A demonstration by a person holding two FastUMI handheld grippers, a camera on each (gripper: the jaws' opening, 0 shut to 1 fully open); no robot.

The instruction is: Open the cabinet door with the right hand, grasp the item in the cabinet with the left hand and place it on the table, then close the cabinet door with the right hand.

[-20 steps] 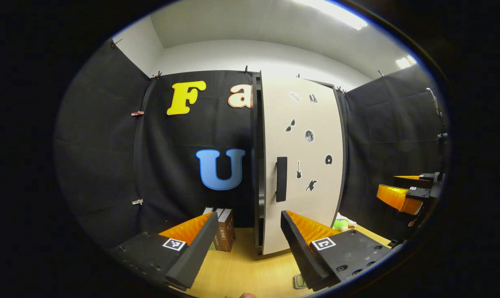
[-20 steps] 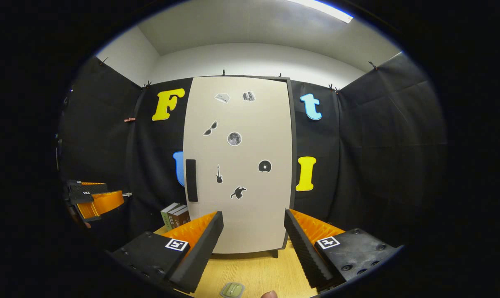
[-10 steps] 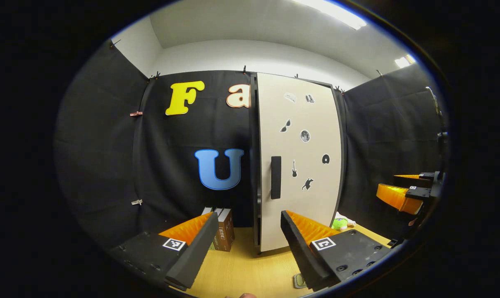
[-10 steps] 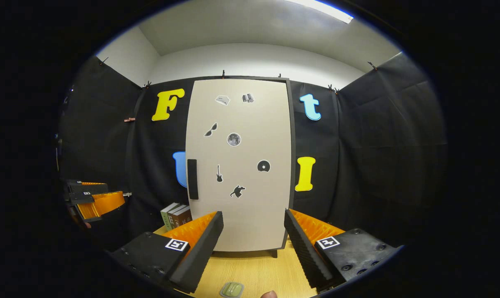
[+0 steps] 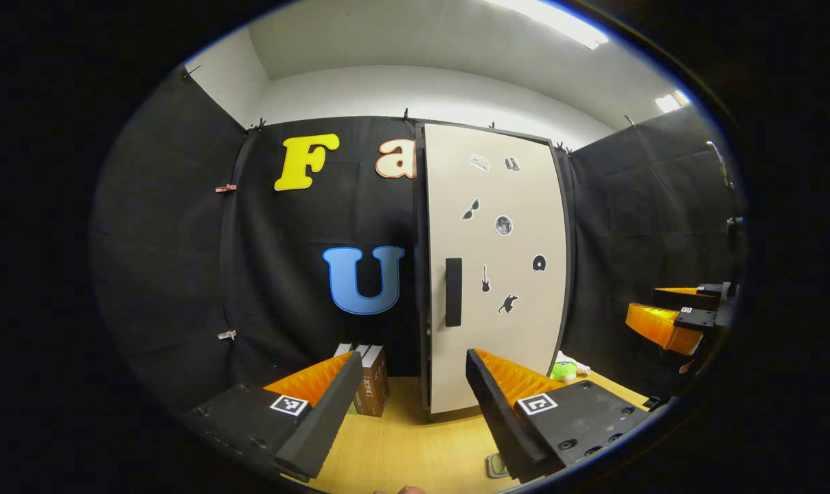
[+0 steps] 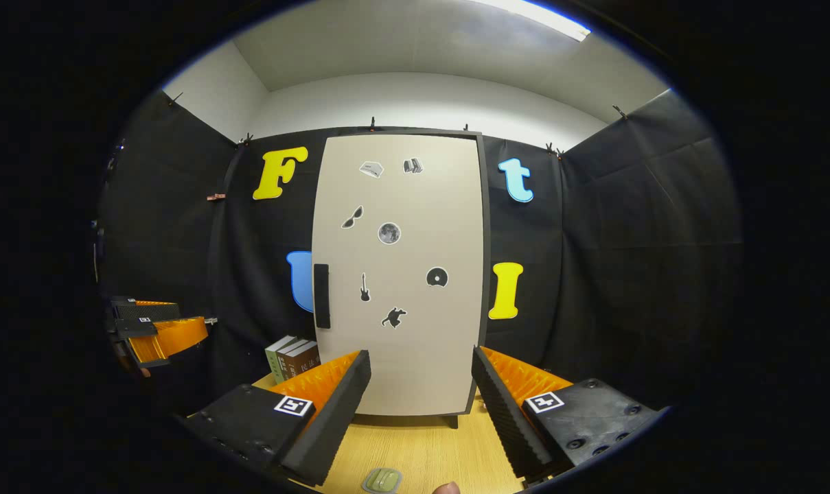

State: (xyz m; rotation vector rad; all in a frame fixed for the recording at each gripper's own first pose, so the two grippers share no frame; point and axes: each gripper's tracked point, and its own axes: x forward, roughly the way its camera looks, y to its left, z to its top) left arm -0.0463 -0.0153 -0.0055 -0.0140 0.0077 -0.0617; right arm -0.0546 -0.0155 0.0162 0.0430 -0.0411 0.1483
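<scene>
Both grippers are hovering over the wooden table [image 6: 421, 449] with jaws spread wide and gripping nothing. In the right gripper view, the right gripper [image 6: 420, 405] is facing the cabinet door [image 6: 401, 274], its dark handle [image 6: 321, 296] at 9 o'clock; the left gripper [image 6: 157, 333] is showing farther out at 9 o'clock. A small green item [image 6: 382, 479] is lying on the table at 6 o'clock. Books [image 5: 370, 381] are standing beside the cabinet at 7 o'clock.

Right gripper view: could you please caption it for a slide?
Open right gripper faces the shut cabinet door, books at its left.
</scene>
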